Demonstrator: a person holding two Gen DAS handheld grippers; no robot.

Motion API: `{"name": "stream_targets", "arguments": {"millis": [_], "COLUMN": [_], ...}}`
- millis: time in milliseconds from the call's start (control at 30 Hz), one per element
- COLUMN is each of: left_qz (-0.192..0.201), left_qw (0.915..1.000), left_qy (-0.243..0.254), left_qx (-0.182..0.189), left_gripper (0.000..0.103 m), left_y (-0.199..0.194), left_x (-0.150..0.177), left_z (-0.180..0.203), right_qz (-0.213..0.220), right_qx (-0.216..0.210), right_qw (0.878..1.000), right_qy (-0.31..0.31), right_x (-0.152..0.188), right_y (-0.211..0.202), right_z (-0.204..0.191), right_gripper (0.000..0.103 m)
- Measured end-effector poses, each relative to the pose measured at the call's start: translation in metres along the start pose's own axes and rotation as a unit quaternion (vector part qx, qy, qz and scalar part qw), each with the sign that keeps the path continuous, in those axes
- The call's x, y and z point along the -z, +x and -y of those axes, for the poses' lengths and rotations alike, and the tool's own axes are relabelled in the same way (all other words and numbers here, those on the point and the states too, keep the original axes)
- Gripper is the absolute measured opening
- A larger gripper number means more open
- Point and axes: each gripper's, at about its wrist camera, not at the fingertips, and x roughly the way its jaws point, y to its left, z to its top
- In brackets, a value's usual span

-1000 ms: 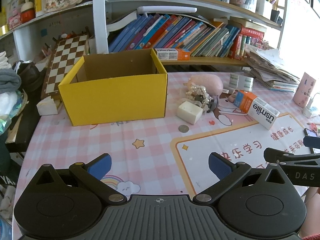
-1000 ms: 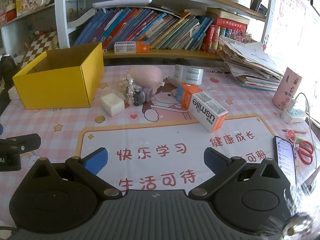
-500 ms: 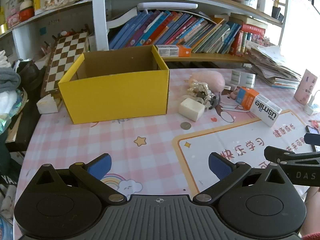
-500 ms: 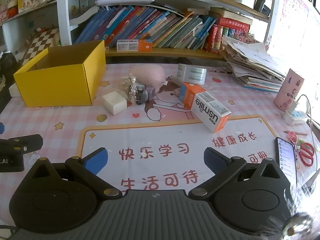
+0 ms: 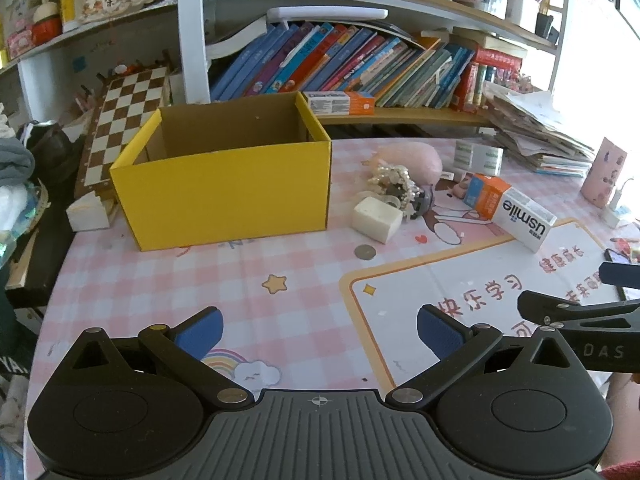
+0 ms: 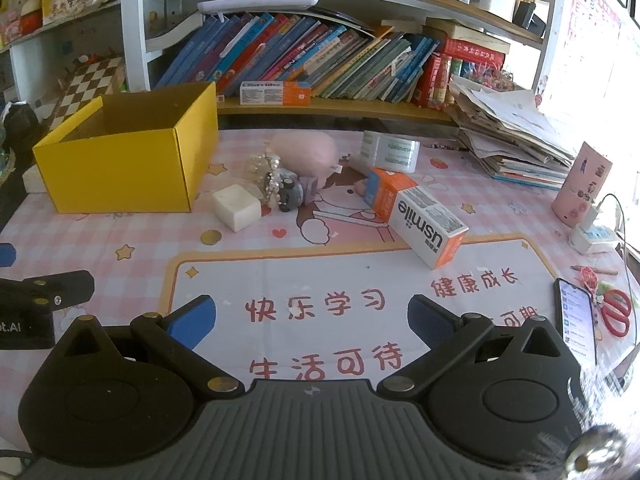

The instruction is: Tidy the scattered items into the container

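An open yellow cardboard box (image 5: 224,196) (image 6: 120,168) stands on the pink checked table, empty as far as I see. To its right lie a white block (image 5: 377,220) (image 6: 237,207), a coin (image 5: 365,252) (image 6: 211,237), a pearl trinket with a small dark toy (image 5: 400,188) (image 6: 276,188), a pink plush (image 5: 412,158) (image 6: 304,150), an orange-white "usmile" box (image 5: 510,210) (image 6: 416,216) and a roll of labelled tape (image 5: 480,158) (image 6: 390,150). My left gripper (image 5: 320,330) is open and empty, well short of the box. My right gripper (image 6: 312,318) is open and empty over the printed mat.
A bookshelf (image 5: 360,68) runs along the back. A chessboard (image 5: 124,120) leans at the back left. A paper stack (image 6: 512,136), pink cup (image 6: 582,190), charger (image 6: 592,236), phone (image 6: 576,320) and red scissors (image 6: 616,312) sit on the right side.
Both grippers have drifted slightly forward toward the items, so the box and objects look a little nearer. Both stay open and empty.
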Motion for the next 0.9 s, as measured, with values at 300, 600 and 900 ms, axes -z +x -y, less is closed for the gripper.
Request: {"name": "stream_targets", "arguments": {"millis": [300, 600, 900], "left_qz": [-0.001, 0.001, 0.019], "left_qw": [0.9998, 0.9996, 0.9996], "left_qy": [0.0, 0.004, 0.016], "left_qx": [0.019, 0.026, 0.016], "left_gripper": [0.103, 0.103, 0.103], "left_y": [0.0, 0.001, 0.006], "left_x": [0.001, 0.0, -0.008], "left_z": [-0.002, -0.002, 0.008], "right_qz": [0.001, 0.001, -0.001], "right_qx": [0.011, 0.02, 0.029], "right_qw": [1.0, 1.0, 1.0], "right_qy": [-0.002, -0.002, 0.004], "right_x": [0.0, 0.001, -0.003], "right_y": [-0.003, -0.007, -0.006], "right_z": [-0.004, -0.006, 0.006], "right_gripper": [0.103, 0.103, 0.103]}}
